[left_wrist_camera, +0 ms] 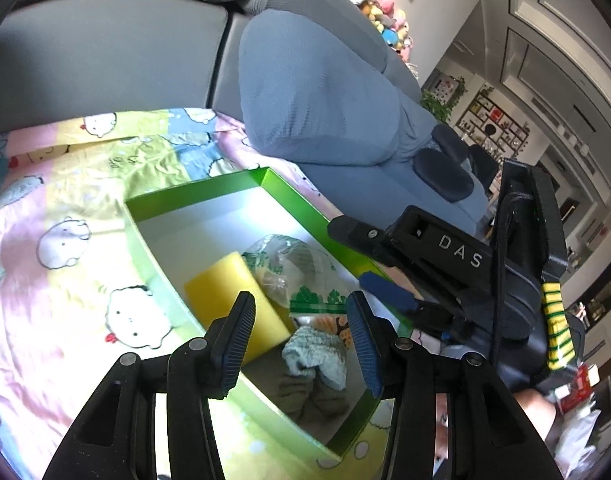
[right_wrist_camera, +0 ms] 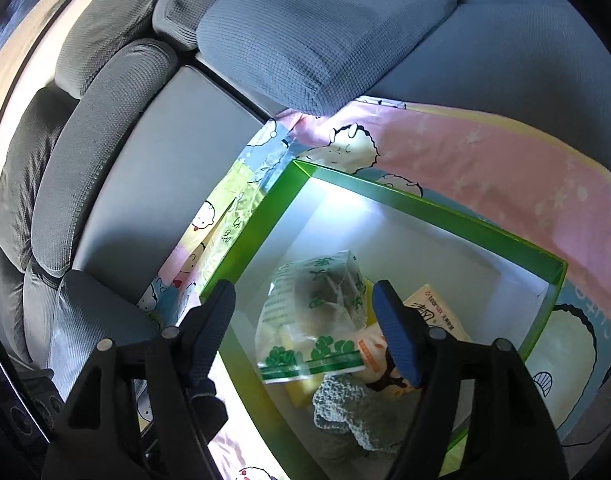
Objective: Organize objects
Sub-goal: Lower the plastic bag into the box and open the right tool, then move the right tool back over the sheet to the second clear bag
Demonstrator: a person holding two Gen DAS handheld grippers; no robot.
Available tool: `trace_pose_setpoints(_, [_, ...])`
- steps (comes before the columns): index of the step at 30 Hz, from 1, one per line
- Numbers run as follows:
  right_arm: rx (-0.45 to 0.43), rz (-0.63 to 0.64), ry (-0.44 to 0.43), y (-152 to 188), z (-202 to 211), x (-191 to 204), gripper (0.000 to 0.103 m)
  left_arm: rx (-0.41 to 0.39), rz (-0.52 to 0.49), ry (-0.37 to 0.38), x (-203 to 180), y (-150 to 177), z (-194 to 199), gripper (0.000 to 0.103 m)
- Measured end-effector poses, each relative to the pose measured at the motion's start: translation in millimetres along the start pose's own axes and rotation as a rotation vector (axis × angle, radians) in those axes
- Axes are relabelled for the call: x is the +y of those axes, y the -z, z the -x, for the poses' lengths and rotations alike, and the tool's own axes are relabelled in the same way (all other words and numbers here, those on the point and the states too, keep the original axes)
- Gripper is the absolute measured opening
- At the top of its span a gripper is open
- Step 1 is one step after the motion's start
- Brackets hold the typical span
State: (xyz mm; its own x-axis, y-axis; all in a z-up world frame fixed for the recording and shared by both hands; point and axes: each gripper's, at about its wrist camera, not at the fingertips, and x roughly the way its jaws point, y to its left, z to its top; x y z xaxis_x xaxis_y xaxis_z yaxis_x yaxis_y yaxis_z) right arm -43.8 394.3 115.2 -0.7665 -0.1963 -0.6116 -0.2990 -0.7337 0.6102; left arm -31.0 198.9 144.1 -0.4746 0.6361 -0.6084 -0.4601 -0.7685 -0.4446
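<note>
A green box [left_wrist_camera: 301, 204] with a white inside sits on a cartoon-print sheet [left_wrist_camera: 65, 240]. In it lie a yellow sponge [left_wrist_camera: 225, 292], a clear plastic bag with green print [left_wrist_camera: 293, 268], a pale knitted cloth [left_wrist_camera: 317, 354] and an orange-printed packet [left_wrist_camera: 337, 330]. My left gripper [left_wrist_camera: 301, 328] is open and empty above the box. My right gripper [right_wrist_camera: 305, 324] is open and empty above the same box [right_wrist_camera: 445, 208], over the bag [right_wrist_camera: 317, 312], the knitted cloth [right_wrist_camera: 345, 412], a tissue pack [right_wrist_camera: 437, 308] and an orange packet [right_wrist_camera: 373, 356]. The right gripper also shows in the left wrist view [left_wrist_camera: 389, 292].
A grey sofa [left_wrist_camera: 317, 80] with cushions runs behind the box. The sheet [right_wrist_camera: 485, 160] covers the seat around the box. Plush toys [left_wrist_camera: 381, 12] sit on the sofa's far end. A room with shelves lies to the right.
</note>
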Motion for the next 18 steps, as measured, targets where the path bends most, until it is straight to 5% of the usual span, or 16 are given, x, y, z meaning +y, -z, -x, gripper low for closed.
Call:
trace_pose_setpoints(11, [-0.047, 0.076, 0.059, 7, 16, 14, 0.084, -0.057, 0.069, -0.081, 27, 30, 49, 0.061])
trace_pose_setpoints(18, [-0.068, 0.112, 0.113, 12, 24, 25, 0.089, -0.167, 0.153, -0.133, 54, 51, 91, 0.069])
